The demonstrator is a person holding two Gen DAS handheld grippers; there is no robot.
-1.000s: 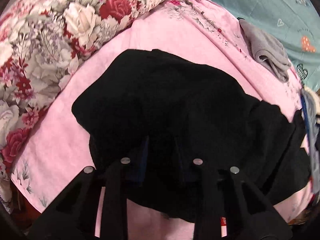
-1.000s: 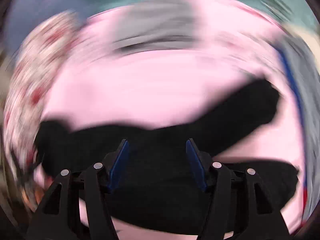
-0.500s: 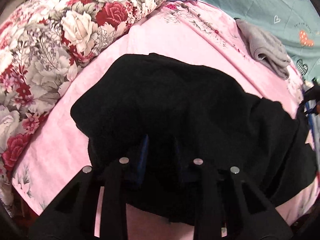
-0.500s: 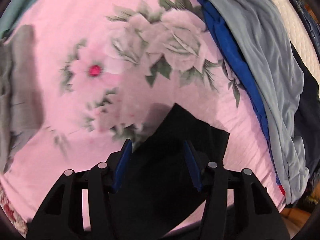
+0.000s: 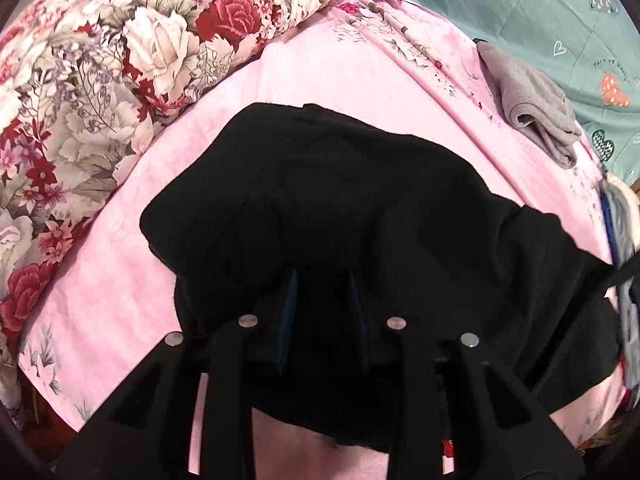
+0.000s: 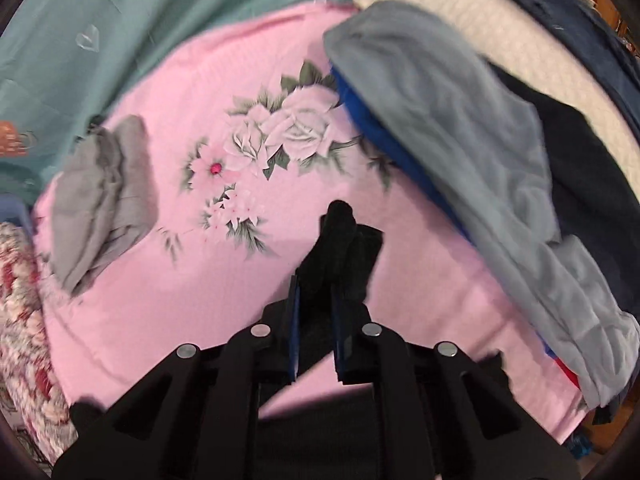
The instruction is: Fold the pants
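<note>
Both hand-held grippers, left and right, pinch the black pants between their fingers.

You are looking at 1 pair of black pants, 1 grey folded cloth, 1 floral quilt and 2 grippers.

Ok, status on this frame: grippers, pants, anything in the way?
Left gripper shut on black pants. Right gripper shut on a bunched pants end. Grey cloth and clothes pile sit apart on the pink sheet.
</note>
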